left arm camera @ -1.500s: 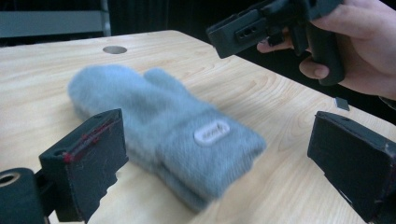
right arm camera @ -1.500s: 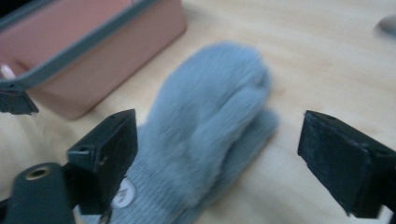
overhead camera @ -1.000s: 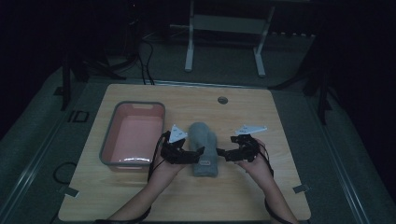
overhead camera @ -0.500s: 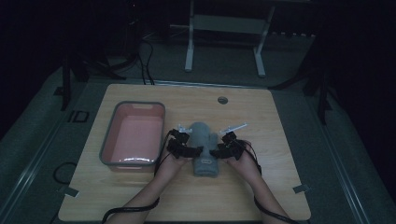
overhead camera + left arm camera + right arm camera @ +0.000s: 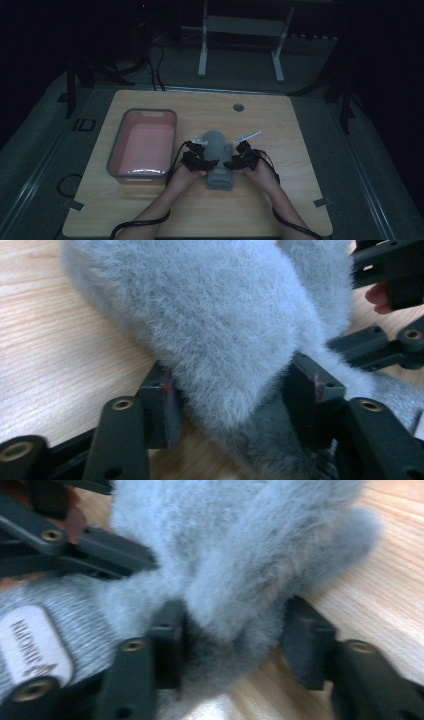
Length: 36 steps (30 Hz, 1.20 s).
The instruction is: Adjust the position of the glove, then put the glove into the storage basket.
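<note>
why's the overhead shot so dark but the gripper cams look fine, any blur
High view: dim and underexposed, room black beyond the table. Left gripper view: bright, grey fuzzy mitten sharp. Right gripper view: bright but softly blurred, mitten label unreadable.

1. The glove (image 5: 217, 159) lies on the table (image 5: 300, 150), just right of the tub (image 5: 144, 145).
2. The left gripper (image 5: 207, 163) sits at the glove's left edge.
3. The right gripper (image 5: 229, 164) sits at its right edge.
</note>
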{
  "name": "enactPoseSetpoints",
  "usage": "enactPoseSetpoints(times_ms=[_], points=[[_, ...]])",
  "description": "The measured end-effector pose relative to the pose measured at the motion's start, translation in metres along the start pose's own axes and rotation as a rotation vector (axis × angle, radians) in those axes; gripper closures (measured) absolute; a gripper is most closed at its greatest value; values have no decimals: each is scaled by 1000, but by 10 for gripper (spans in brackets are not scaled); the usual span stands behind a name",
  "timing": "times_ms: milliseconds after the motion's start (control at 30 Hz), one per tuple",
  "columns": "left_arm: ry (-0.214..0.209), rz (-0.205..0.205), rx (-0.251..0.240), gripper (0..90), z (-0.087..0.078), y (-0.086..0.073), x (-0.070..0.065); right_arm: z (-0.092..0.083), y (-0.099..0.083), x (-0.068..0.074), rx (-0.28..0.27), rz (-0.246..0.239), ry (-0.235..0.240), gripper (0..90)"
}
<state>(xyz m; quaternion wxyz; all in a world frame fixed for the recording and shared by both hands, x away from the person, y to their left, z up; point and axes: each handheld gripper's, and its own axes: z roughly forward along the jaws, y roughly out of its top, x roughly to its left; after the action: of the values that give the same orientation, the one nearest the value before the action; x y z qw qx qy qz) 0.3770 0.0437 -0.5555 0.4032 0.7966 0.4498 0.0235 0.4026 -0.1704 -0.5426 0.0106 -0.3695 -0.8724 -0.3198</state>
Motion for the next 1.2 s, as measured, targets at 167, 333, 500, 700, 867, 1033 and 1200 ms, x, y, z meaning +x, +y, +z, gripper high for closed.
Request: enactPoseSetpoints(times_ms=[167,333,500,700,867,1033,1200], points=[[-62,-9,9,659,3,1,3,0,-1,6,-14,-35,-6,705],[-80,-4,10,741,1,2,4,0,-3,12,-44,-42,-37,765],[-75,15,-11,781,-5,7,-2,-10,-3,13,-71,-43,-24,803],[-82,41,-50,786,-19,16,-11,-25,0,16,-116,-38,-17,808],[-80,79,-78,786,-37,26,-16,-42,8,25,-158,-53,-26,810],[-86,88,-88,787,-52,32,-16,-53,19,36,-174,-75,-22,812],[-93,100,-94,787,-69,40,-12,-58,28,43,-192,-81,-16,812]])
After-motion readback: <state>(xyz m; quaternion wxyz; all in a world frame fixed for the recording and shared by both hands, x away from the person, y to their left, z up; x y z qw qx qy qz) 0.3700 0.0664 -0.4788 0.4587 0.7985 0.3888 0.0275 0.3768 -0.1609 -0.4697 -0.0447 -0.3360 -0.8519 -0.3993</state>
